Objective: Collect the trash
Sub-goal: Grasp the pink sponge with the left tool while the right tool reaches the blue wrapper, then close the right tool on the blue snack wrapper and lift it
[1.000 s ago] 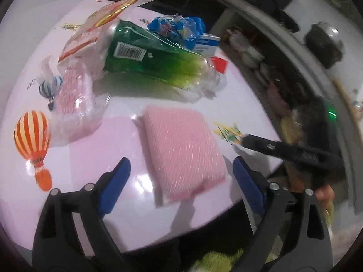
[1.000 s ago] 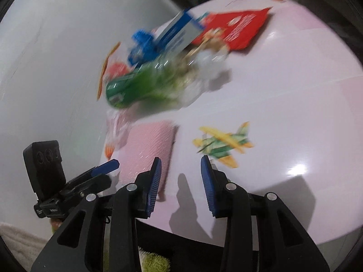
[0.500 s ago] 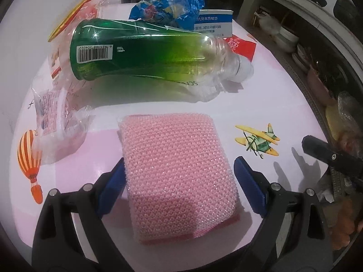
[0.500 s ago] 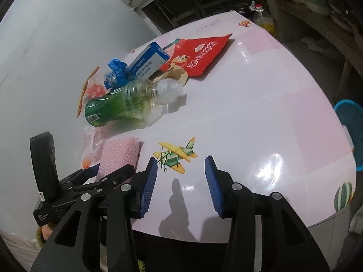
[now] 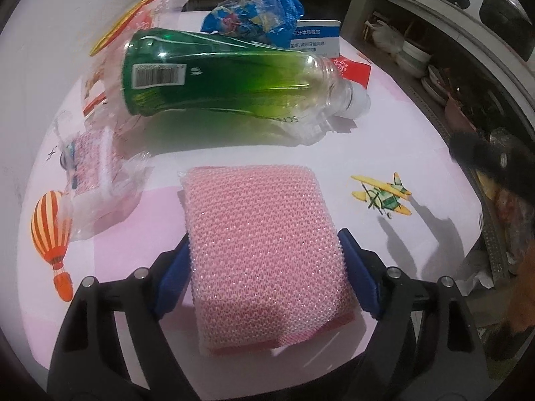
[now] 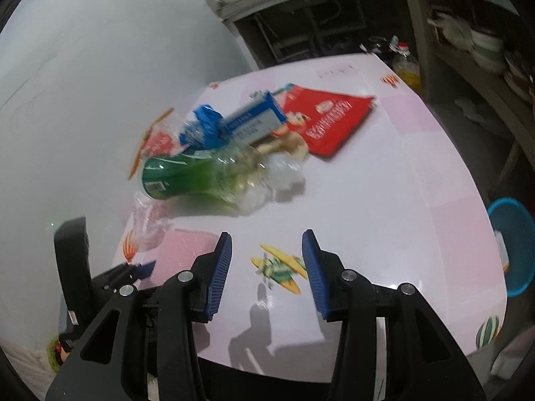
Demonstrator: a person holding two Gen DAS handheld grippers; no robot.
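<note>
Table [image 5: 384, 140], glossy pink with cartoon prints, stands against a white wall. Left gripper [image 5: 265, 260] fingers, just closing, flank the sponge [image 5: 264, 234]; right gripper [image 6: 265, 275] half open, empty.

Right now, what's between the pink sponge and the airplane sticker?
Nothing: bare tabletop separates the pink sponge from the airplane sticker, clearest in the left wrist view.

The left hand-held gripper [image 5: 265, 267] has just been closing, its 2 blue pads against the sides of the pink sponge [image 5: 264, 244] on the tabletop [image 5: 384, 147]. Beyond lies a green bottle [image 5: 227, 77] on its side; a clear wrapper [image 5: 97, 183] lies left.
</note>
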